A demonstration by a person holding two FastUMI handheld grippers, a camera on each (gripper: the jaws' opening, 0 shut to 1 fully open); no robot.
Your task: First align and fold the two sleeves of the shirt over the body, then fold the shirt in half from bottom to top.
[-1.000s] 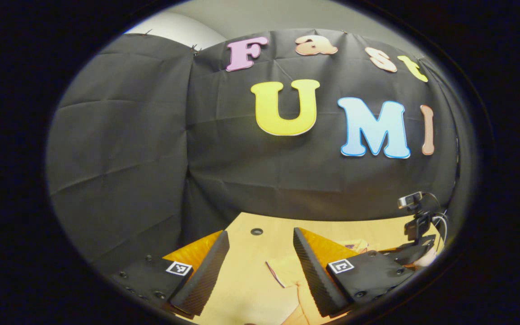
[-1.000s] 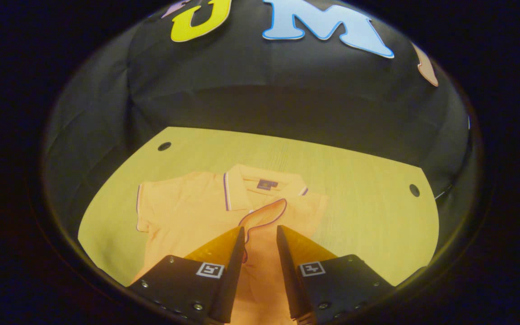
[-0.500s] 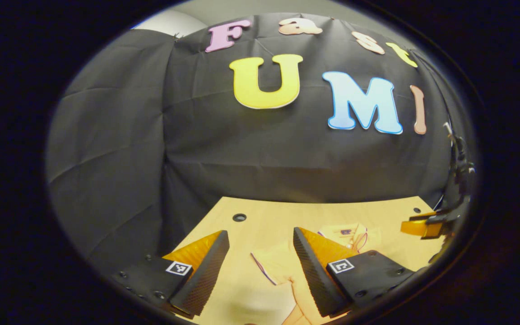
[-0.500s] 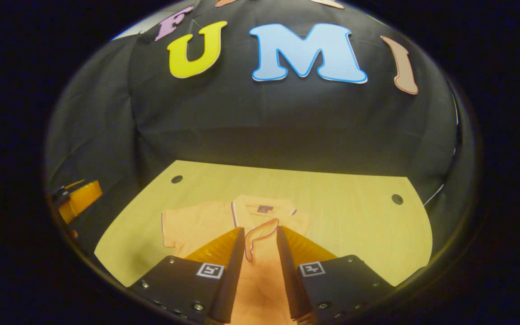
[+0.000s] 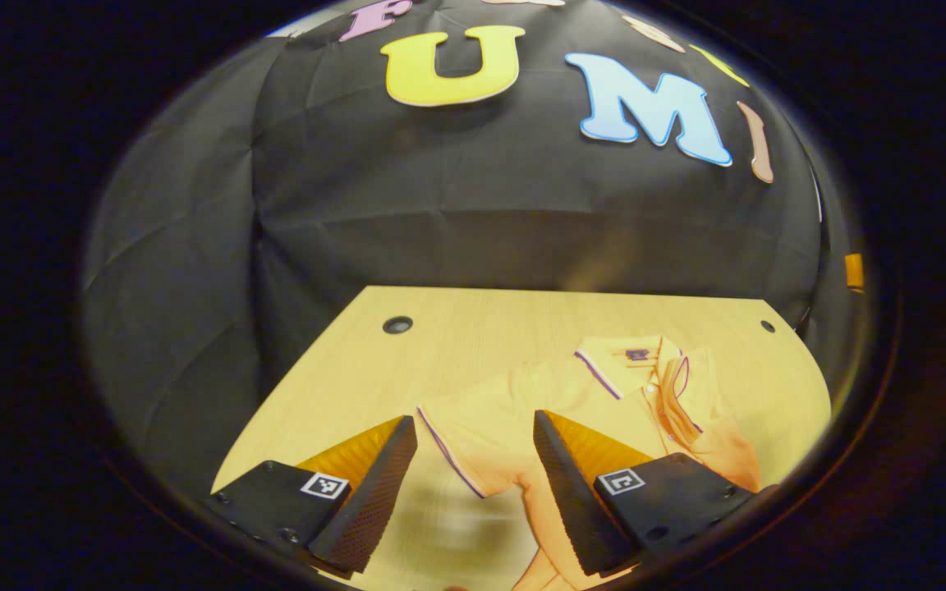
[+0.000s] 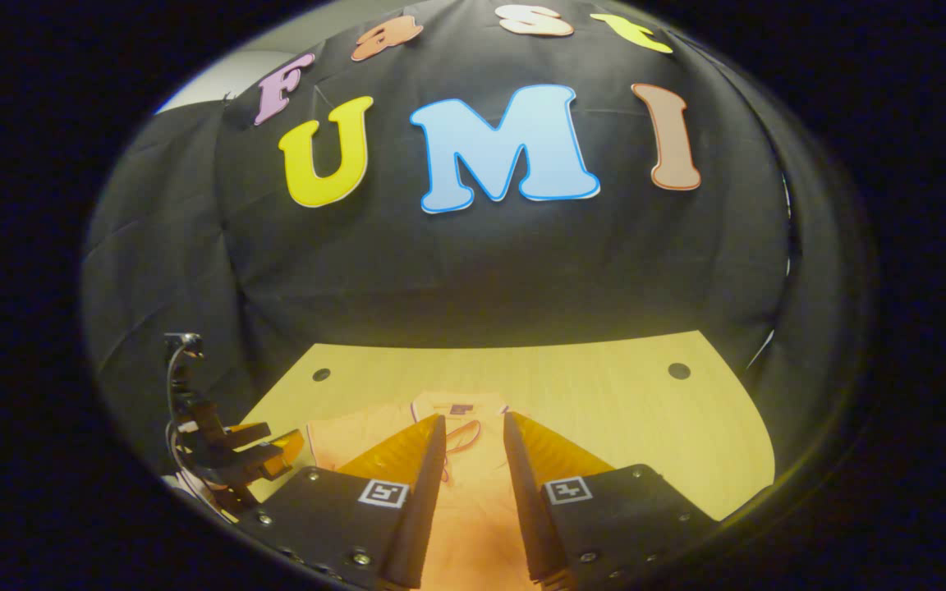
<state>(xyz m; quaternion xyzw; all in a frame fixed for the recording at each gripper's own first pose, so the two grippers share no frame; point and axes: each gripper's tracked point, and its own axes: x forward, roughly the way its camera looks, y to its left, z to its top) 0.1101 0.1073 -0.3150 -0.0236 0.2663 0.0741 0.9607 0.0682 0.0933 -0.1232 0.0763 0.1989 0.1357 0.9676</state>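
An orange polo shirt [image 5: 604,402] lies flat on the light wooden worktop [image 5: 473,328], collar toward the black cloth wall. In the left gripper view, the left gripper [image 5: 473,484] hangs above the worktop with its fingers spread wide and nothing between them; the shirt's left sleeve [image 5: 461,439], edged with a dark stripe, lies just ahead of and below the gap, and the collar [image 5: 629,361] sits farther ahead to its right. In the right gripper view, the right gripper [image 6: 473,484] hangs over the shirt body [image 6: 465,509] with a narrow gap between its fingers, gripping nothing. The collar lies just beyond its fingertips, and the left gripper shows off to its left, at the worktop's edge.
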